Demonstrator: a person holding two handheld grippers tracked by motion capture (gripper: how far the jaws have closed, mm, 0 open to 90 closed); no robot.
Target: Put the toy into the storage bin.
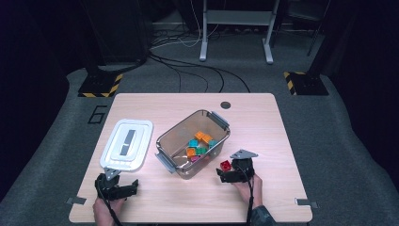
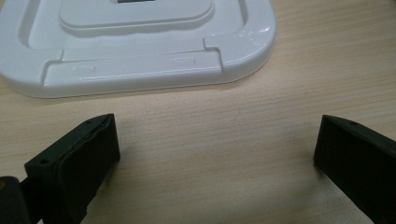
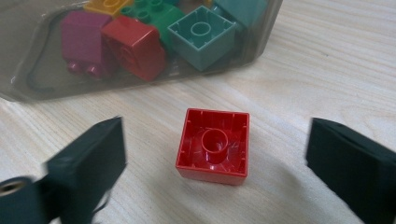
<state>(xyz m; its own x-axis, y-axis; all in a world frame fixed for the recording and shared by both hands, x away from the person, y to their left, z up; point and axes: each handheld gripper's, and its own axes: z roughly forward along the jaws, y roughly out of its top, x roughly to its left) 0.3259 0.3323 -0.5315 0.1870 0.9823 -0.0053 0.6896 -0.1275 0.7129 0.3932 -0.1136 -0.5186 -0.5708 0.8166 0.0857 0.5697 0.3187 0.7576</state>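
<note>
White lid flat on wooden table, left of clear bin of blocks.

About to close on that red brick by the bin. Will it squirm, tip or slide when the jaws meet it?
The red brick looks like rigid moulded plastic, so it should not squash. It lies hollow side up, low and square on the table, so tipping seems unlikely. Its glossy walls may slip, and being hollow it is probably light enough to skid if one pad touches first.

High cam overhead, tool cams close, tabletop shared

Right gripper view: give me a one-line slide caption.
Open right claw straddles an upside-down red brick on the table, beside the clear bin of coloured bricks.
</note>
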